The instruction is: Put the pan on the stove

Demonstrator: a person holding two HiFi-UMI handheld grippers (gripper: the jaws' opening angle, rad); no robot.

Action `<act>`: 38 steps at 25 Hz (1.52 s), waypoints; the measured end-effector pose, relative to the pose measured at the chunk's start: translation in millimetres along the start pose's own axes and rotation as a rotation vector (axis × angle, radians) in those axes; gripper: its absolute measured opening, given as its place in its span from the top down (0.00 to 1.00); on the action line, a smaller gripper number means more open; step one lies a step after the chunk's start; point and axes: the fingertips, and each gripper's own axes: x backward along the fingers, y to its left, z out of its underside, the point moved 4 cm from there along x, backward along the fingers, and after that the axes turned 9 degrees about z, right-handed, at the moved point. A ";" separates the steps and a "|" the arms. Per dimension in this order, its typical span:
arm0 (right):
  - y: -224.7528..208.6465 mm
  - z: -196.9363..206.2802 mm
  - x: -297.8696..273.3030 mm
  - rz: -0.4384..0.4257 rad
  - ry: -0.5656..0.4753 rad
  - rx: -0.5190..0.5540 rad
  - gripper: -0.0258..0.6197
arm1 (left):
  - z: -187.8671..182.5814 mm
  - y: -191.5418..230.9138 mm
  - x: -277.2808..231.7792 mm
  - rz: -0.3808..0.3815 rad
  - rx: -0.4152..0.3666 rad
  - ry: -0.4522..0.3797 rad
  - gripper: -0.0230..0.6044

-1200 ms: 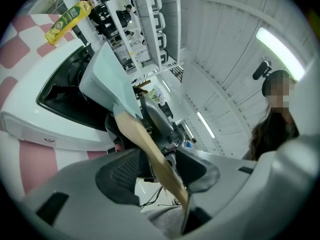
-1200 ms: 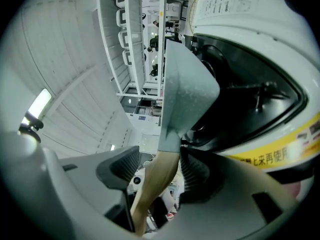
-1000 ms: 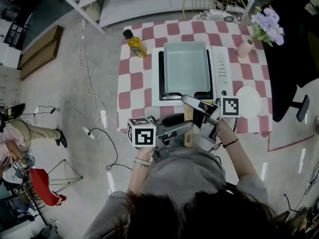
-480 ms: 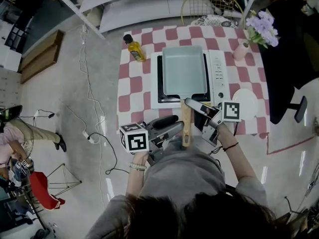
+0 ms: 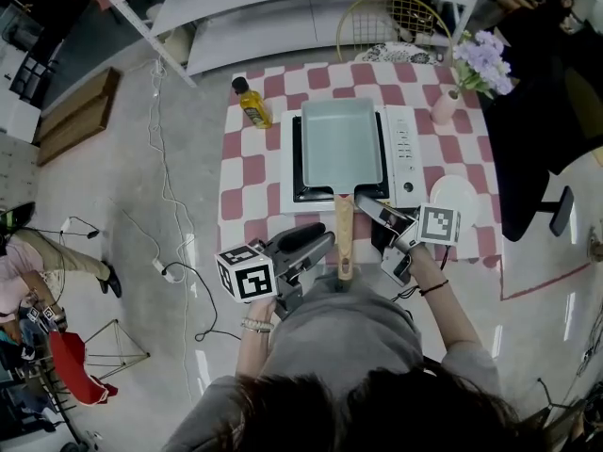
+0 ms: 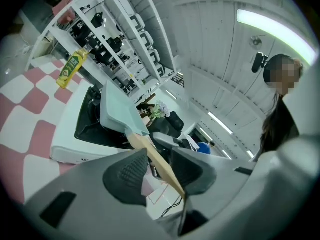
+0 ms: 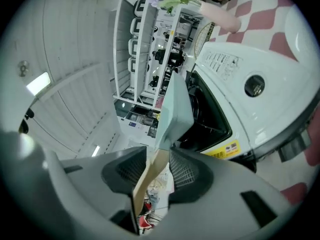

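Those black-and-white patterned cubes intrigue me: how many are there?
2: one cube left of the pan's wooden handle, the other right of it, beside the white plate. None seem hidden.

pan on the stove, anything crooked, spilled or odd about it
Nothing stands out. The pan sits square on the stove, empty, nothing spilled. Its wooden handle overhangs the table edge, between the closing jaws of the left gripper and right gripper.
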 end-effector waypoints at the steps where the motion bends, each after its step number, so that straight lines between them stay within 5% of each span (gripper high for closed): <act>1: 1.3 -0.9 1.2 0.002 -0.007 0.013 0.73 | -1.9 -1.1 0.8 -0.009 -0.018 -0.006 0.71; 8: -4.4 -8.5 19.6 0.155 -0.052 0.126 0.85 | -12.9 -8.1 6.4 -0.117 -0.197 0.005 0.84; 16: 1.4 -16.5 26.8 0.241 -0.080 0.357 0.89 | -18.2 -7.1 11.3 -0.184 -0.297 0.018 0.87; 24: 13.8 -23.6 35.2 0.219 -0.129 0.419 0.90 | -22.7 -6.8 18.5 -0.274 -0.391 0.037 0.88; 38: 25.9 -29.5 46.2 0.252 -0.193 0.603 0.92 | -36.3 -9.4 30.6 -0.326 -0.485 0.007 0.91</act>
